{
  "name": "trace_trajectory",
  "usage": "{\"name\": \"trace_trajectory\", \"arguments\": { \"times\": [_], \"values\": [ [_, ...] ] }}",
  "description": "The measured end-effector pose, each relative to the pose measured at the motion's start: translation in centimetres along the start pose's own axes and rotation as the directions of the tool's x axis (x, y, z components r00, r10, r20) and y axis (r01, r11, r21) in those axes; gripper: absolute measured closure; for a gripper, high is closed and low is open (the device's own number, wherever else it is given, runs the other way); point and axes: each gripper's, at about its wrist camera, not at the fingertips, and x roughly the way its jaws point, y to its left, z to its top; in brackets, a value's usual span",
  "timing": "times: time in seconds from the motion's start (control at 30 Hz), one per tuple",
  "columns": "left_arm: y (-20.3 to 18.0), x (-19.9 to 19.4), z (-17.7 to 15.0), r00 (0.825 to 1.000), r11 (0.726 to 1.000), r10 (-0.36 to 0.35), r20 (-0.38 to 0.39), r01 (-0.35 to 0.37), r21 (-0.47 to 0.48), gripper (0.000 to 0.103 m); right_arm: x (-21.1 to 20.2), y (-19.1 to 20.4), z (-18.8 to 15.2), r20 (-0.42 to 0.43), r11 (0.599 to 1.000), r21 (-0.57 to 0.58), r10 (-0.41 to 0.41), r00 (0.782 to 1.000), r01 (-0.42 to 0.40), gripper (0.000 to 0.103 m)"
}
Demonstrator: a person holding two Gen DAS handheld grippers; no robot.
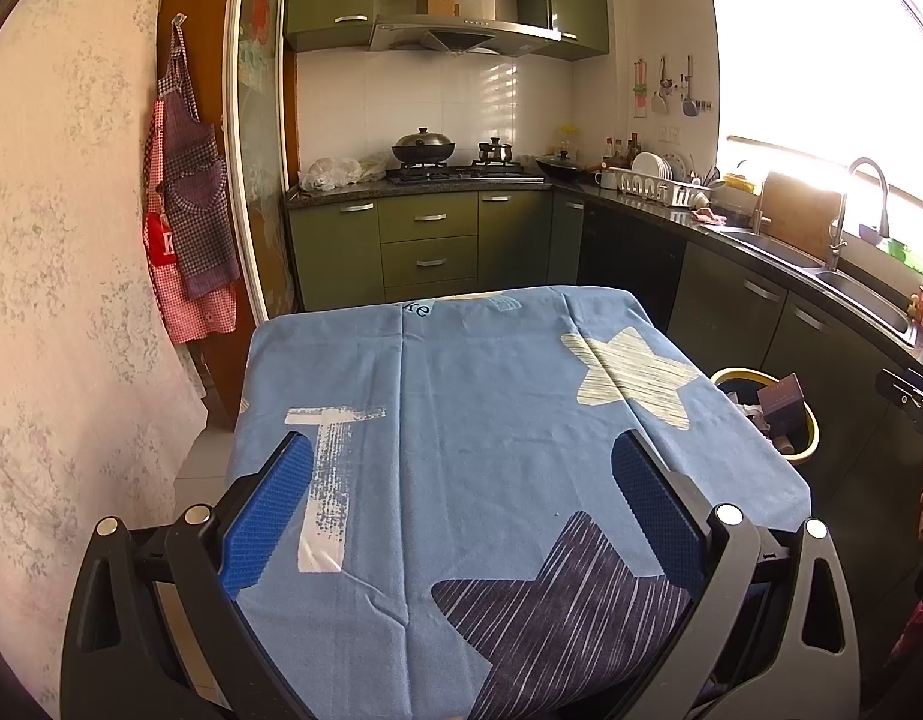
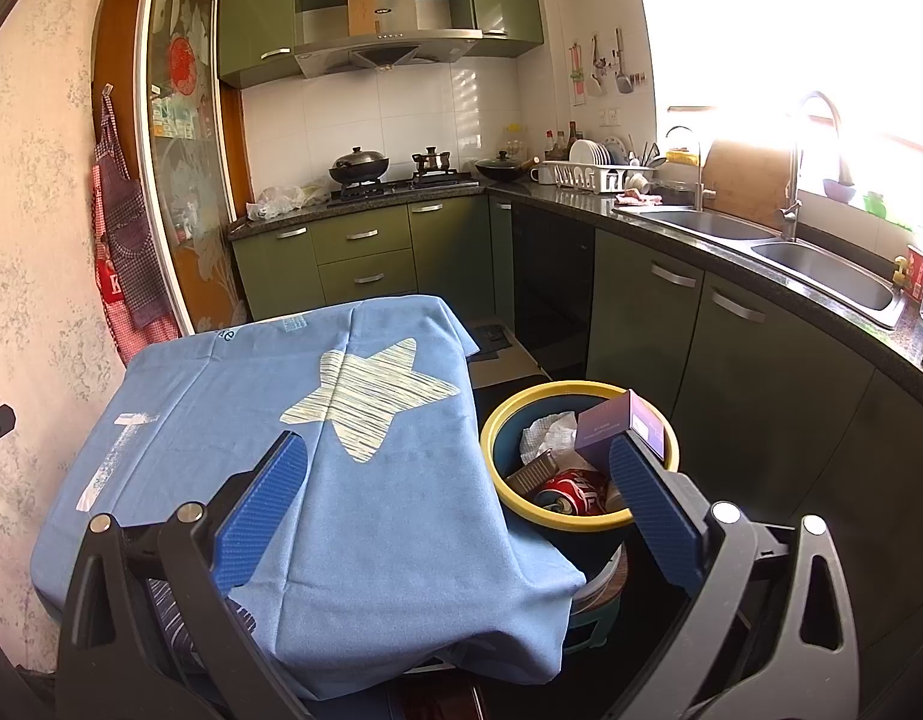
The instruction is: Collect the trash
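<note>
A yellow-rimmed dark bin (image 2: 503, 420) stands on the floor right of the table. It holds a purple box (image 2: 611, 426), crumpled white paper (image 2: 545, 432), a red can (image 2: 572, 492) and a tan packet (image 2: 533, 471). The bin also shows in the left wrist view (image 1: 812, 426) at the far right. My left gripper (image 1: 461, 504) is open and empty above the blue star-print tablecloth (image 1: 461, 396). My right gripper (image 2: 461, 504) is open and empty, over the table's right edge, its right finger (image 2: 653, 504) in front of the bin.
Green cabinets (image 2: 365, 246) and a dark counter with a stove (image 2: 401, 183), dish rack (image 2: 593, 174) and double sink (image 2: 821, 264) run along the back and right. Aprons (image 1: 191, 210) hang on the left wall. The cloth (image 2: 317, 456) drapes over the table's sides.
</note>
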Motion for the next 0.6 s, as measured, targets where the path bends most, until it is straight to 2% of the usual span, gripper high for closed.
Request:
{"name": "trace_trajectory", "arguments": {
  "times": [0.6],
  "values": [
    [0.01,0.64,-0.13,0.999,1.000,-0.026,-0.019,0.026,-0.004,0.005,0.59,0.05,-0.55,-0.008,1.000,0.001,0.000,1.000,0.000,0.007]
  ]
}}
